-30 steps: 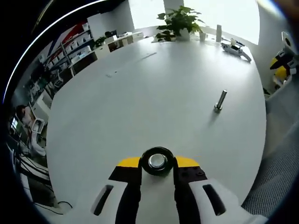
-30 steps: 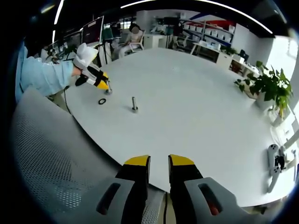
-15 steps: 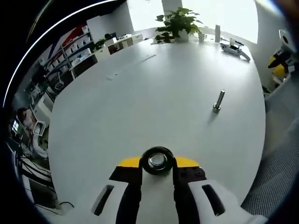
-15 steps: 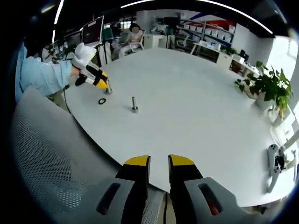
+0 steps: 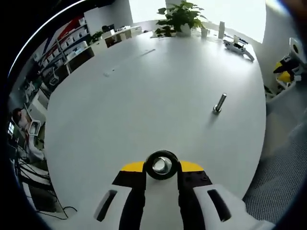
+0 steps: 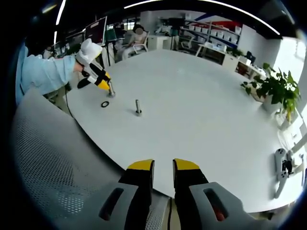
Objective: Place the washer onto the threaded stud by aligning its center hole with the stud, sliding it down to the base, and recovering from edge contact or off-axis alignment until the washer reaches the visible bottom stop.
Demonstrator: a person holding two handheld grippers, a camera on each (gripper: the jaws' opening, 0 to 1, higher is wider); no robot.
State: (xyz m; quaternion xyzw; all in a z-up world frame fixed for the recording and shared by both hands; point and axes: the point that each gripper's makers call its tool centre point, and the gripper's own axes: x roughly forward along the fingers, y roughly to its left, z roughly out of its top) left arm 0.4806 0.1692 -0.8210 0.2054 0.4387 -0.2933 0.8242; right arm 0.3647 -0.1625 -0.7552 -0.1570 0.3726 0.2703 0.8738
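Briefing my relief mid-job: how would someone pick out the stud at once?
On the big white table, look near the edge by the left gripper. The stud is the short metal post standing upright, unlike the black ring lying flat beside it.

Ahead of your left gripper [image 5: 161, 168] the white table [image 5: 144, 96] lies bare up to the stud [image 5: 219, 103], standing upright alone at right of centre. A potted plant [image 5: 180, 17] and small clutter line the far upper edge.
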